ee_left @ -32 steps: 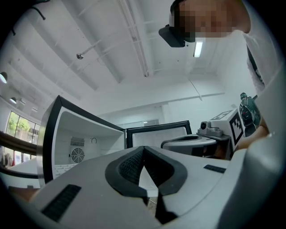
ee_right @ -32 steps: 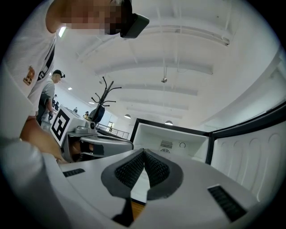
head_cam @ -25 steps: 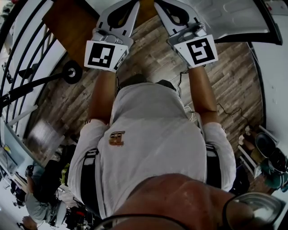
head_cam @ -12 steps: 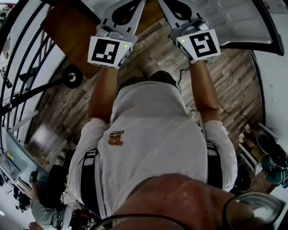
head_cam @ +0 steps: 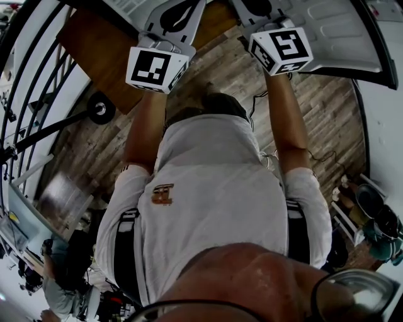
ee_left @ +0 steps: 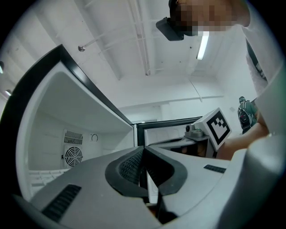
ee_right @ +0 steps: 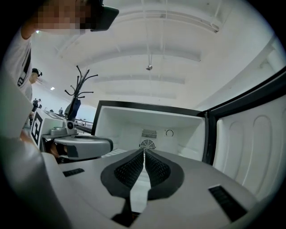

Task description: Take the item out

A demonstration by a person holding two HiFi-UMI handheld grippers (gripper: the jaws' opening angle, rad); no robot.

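Observation:
My left gripper (head_cam: pixel 181 10) and right gripper (head_cam: pixel 253 6) are both raised side by side toward an open white fridge compartment (ee_right: pixel 147 123). In the left gripper view, the left gripper (ee_left: pixel 143 151) has its dark ribbed pads pressed together with nothing between them. The right gripper (ee_right: pixel 144 153) is likewise shut and empty, pointing at the back wall with its round fan vent (ee_right: pixel 147 144). No item shows inside the compartment. The fridge door (ee_right: pixel 252 134) stands open at the right. The right gripper's marker cube (ee_left: pixel 217 127) appears in the left gripper view.
A brown wooden cabinet (head_cam: pixel 94 38) stands left of the fridge, beside black railings (head_cam: pixel 38 82). A coat stand (ee_right: pixel 80 91) rises at the left. Shoes on a rack (head_cam: pixel 371 220) sit on the wood floor (head_cam: pixel 214 82) at the right. Other people (head_cam: pixel 53 283) are behind.
Both grippers have moved up and forward toward the fridge in the head view, the right one a little further. Their jaws stay closed.

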